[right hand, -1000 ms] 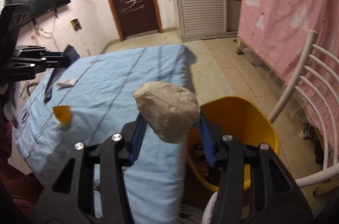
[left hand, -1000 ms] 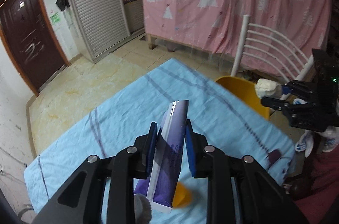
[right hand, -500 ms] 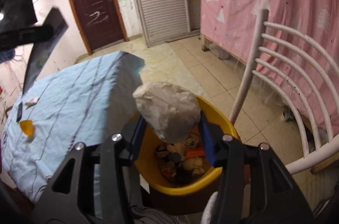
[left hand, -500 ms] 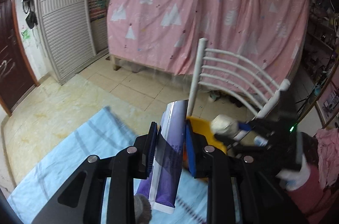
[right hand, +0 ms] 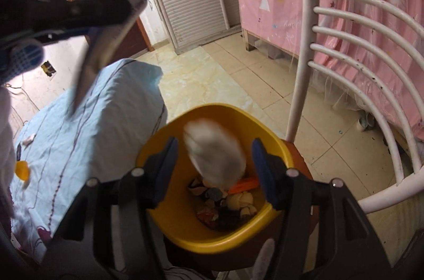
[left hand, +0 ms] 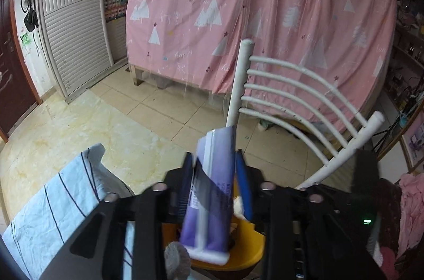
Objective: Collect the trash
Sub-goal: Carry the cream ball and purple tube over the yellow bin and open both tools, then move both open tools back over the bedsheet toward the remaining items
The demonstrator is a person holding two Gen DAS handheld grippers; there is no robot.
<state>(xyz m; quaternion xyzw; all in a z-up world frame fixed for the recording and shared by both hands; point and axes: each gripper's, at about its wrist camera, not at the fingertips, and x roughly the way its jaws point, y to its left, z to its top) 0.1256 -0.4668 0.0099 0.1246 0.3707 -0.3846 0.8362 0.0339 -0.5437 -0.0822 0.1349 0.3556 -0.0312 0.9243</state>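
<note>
Between the right gripper jaws: a crumpled paper wad is seen loose; jaws just spread.
Left gripper jaws: just widened, purple packet slipping between.
Below: yellow bin, beside the blue-clothed surface.

Glossy yellow plastic bin; crumpled matt paper wad; smooth glossy purple tube; wrinkled blue cloth.

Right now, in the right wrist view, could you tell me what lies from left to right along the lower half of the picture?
Orange scrap → blue cloth → crumpled paper ball above the yellow bin → white chair back.
</note>
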